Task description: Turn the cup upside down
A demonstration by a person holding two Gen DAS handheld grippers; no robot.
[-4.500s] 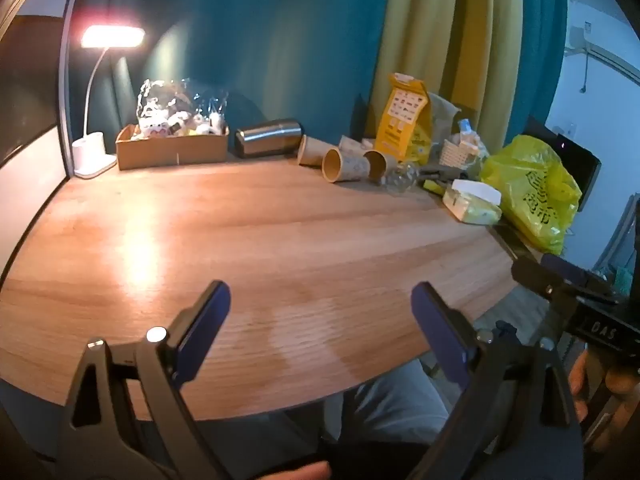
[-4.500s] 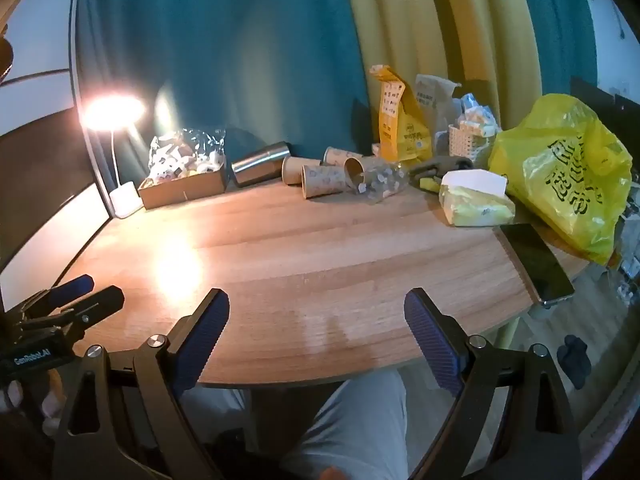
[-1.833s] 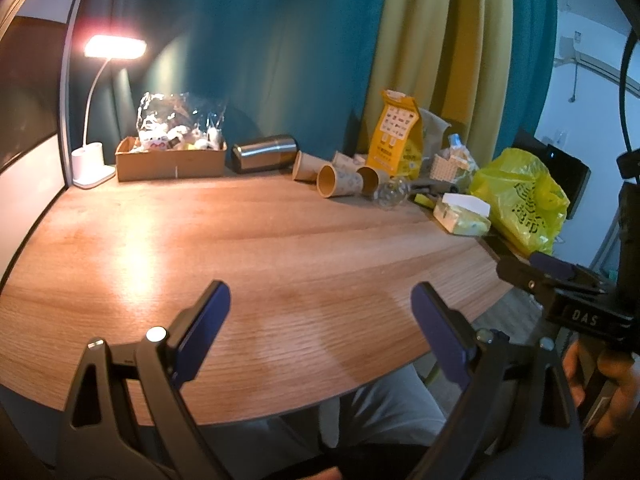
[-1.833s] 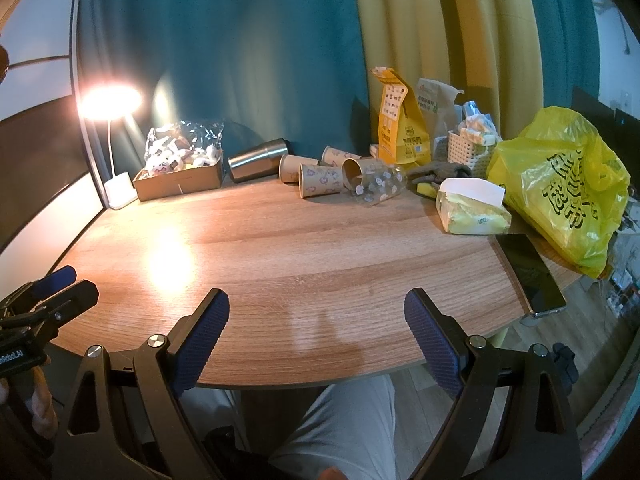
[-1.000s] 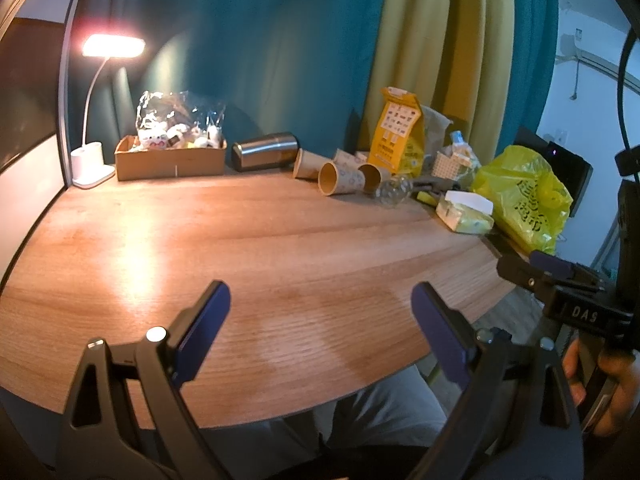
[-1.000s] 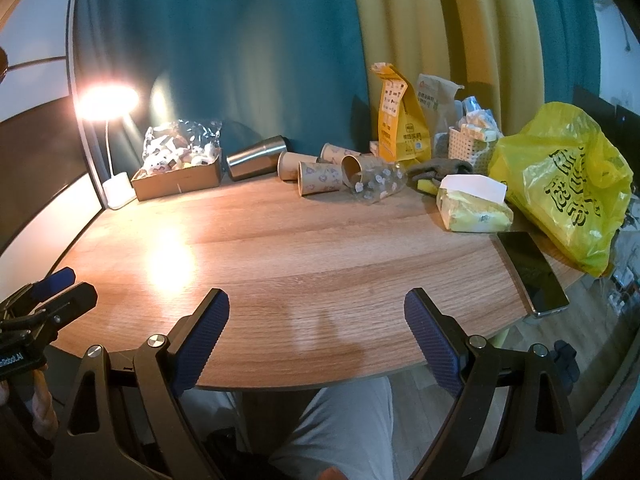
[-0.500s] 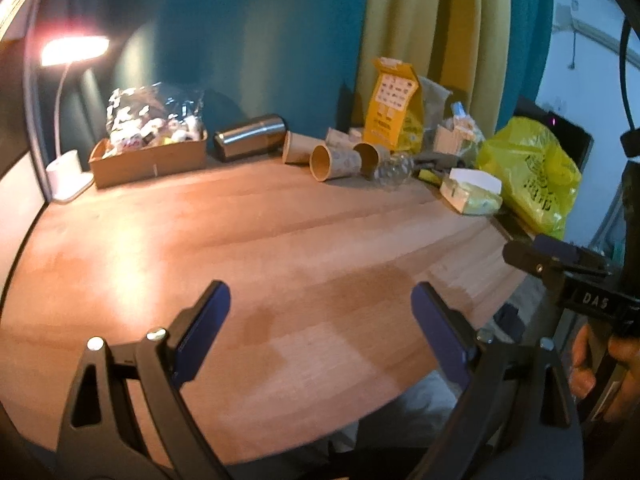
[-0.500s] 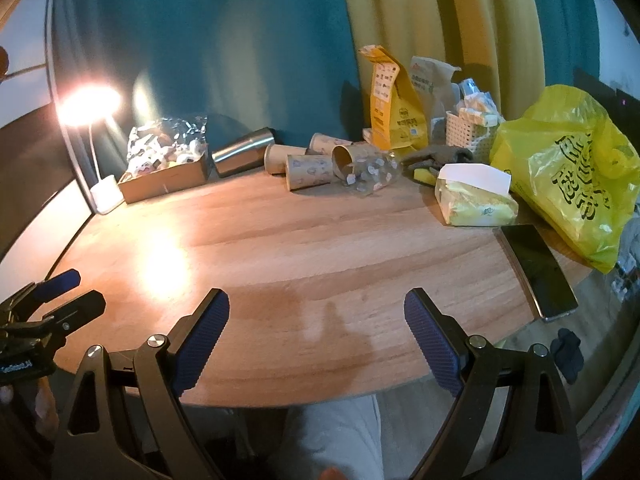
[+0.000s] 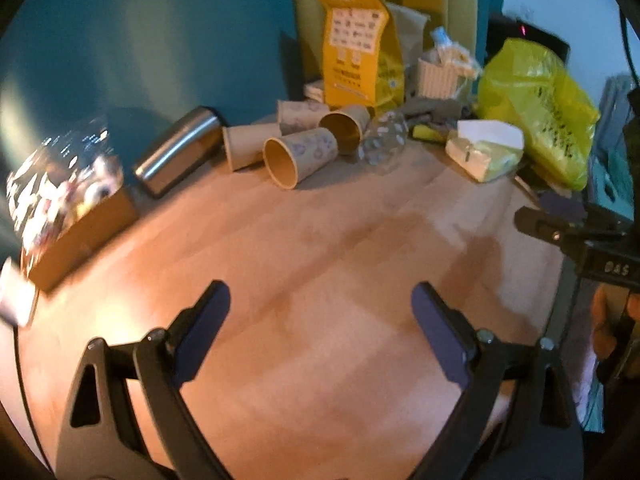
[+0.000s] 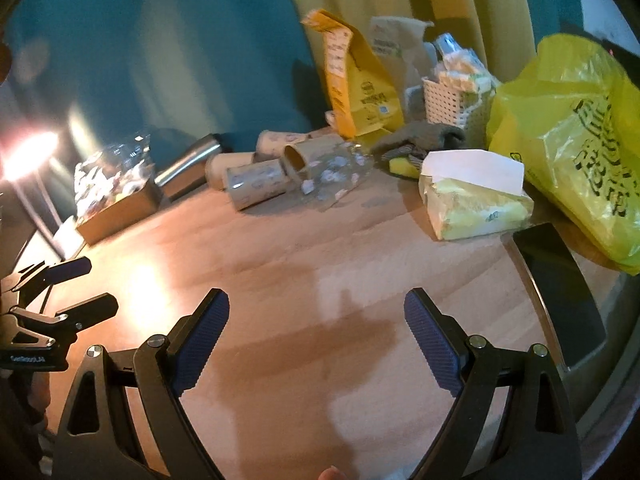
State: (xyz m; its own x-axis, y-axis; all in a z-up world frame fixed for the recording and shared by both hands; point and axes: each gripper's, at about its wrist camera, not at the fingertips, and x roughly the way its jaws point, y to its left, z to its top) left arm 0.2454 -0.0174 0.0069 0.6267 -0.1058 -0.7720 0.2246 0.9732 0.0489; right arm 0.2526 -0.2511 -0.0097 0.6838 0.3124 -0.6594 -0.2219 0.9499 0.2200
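Both of the person's tools hang over the near part of the round wooden surface (image 9: 320, 248), well short of the clutter at the back. The left hand-held gripper (image 9: 320, 308) has its blue-padded fingers (image 9: 202, 326) spread wide with nothing between them, only bare wood. The right hand-held gripper (image 10: 316, 312) is spread just as wide and carries nothing either; seen from the left camera, it pokes in from the right edge.

The printed brown paper cup (image 9: 300, 156) lies on its side near the far edge of the surface, its open mouth turned toward the left gripper. Around it lie more tan paper cups (image 9: 244, 146), also tipped over, one of them showing a dark golden inside. Just to their right lies a clear plastic bottle with white spots (image 10: 332, 176), touching the cups.

To the left of the cups a brushed steel tumbler (image 9: 178, 156) rests on its side, and beyond it sits an open cardboard box (image 9: 84, 232) filled with shiny wrapped packets. Behind the cups stands a tall yellow paper bag (image 9: 356, 60), with a white woven basket (image 10: 452, 102) beside it. A pale green tissue pack (image 10: 472, 200) sits further right, next to a bulging yellow plastic bag (image 10: 576, 136), and a dark phone (image 10: 560, 292) lies flat at the surface's right rim.
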